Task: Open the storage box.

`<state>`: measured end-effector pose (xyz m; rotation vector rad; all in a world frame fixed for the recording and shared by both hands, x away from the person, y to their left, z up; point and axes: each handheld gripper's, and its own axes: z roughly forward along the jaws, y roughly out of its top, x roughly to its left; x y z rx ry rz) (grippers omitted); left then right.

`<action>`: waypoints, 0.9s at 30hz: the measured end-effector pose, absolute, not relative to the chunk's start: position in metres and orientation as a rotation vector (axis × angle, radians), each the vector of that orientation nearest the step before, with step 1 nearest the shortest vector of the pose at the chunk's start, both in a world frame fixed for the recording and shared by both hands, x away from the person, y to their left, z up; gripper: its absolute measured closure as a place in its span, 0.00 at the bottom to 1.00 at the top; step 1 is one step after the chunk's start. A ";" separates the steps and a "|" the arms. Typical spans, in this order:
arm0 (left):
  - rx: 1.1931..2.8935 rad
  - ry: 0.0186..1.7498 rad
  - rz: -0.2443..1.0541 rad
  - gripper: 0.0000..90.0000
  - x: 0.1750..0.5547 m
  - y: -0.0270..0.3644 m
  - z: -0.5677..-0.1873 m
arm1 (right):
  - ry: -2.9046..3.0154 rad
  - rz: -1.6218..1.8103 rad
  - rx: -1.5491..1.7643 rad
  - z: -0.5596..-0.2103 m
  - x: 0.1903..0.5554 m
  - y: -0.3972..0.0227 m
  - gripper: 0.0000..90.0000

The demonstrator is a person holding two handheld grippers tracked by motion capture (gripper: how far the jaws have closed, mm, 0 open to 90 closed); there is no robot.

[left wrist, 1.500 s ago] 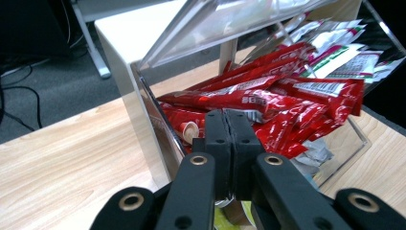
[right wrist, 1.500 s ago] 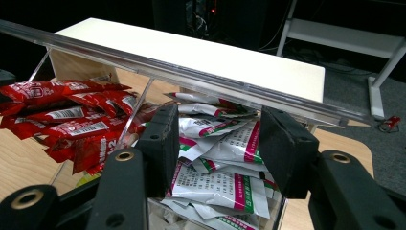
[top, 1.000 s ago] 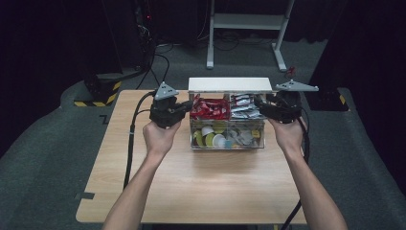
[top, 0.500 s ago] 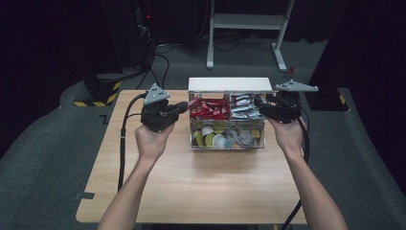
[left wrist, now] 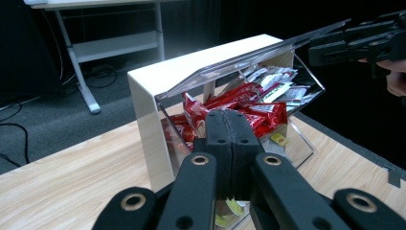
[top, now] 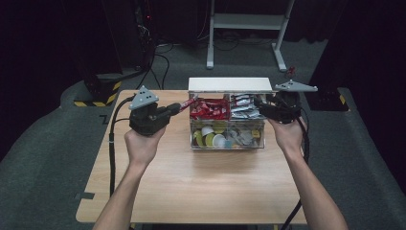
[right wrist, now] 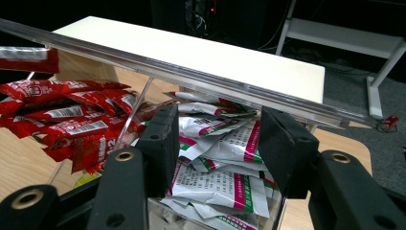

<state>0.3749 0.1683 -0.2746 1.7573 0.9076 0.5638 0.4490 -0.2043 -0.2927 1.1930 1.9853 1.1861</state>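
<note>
The one slim red sachet (top: 186, 102) pinched in the left gripper (top: 178, 106) lies nearly level. Its long axis runs across the table (top: 191, 191), and its free end points at the left wall of the clear plastic organiser box with a white top (top: 230, 85). It hangs in the air just beside that wall, above the far half of the table. The left jaws are pressed closed on its near end.

There is one box, at the middle of the table's far edge, with two upper compartments. The left one holds a heap of red sachets (top: 210, 108) and the right one a heap of white and green sachets (top: 244, 106), both too tangled to count. Round capsules (top: 215, 139) lie in the lower part.

Two hands are up, one at each side of the box. The left forearm reaches forward, palm under its gripper. The right gripper (top: 261, 103) points left at the box's right side, jaws standing apart with nothing pinched. The box's clear hinged lid (right wrist: 191, 72) is raised and crosses just above the jaw tips; I cannot tell whether it rests on them
</note>
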 end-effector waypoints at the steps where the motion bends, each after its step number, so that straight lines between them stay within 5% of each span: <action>1: 1.756 0.907 0.565 1.00 0.373 0.170 -0.274 | 1.985 1.187 1.193 -0.293 0.449 -0.204 0.55; 27: 1.713 0.927 0.606 1.00 0.345 0.203 -0.273 | 1.986 1.173 1.190 -0.293 0.449 -0.202 0.55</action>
